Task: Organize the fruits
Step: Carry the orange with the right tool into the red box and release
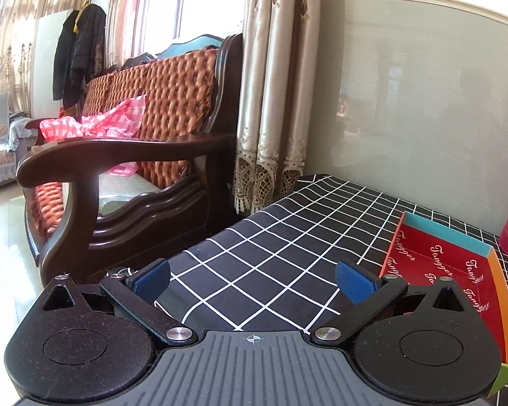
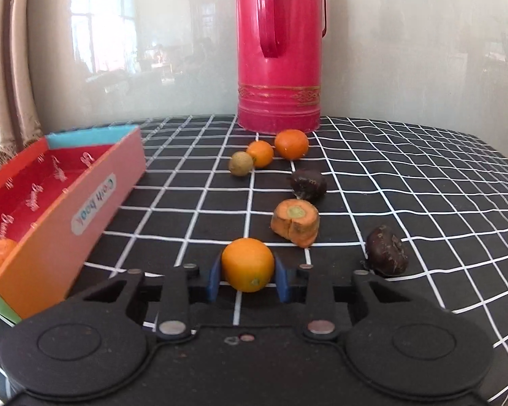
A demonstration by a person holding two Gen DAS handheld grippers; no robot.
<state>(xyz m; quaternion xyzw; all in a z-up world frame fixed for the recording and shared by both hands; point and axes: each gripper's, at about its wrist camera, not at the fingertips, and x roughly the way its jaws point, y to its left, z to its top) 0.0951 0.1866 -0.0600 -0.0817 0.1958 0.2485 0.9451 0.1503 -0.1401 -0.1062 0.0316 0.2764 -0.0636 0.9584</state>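
Note:
My right gripper is shut on a small orange fruit, its blue pads against both sides, just above the black checked cloth. Ahead lie a carrot chunk, two dark chestnuts, two more small oranges and a brown longan. The red cardboard box stands to the left with an orange fruit inside at its near end. My left gripper is open and empty over the cloth, left of the same box.
A tall pink metal jug stands at the back against the grey wall. In the left wrist view a wooden sofa and a curtain stand beyond the table's left edge.

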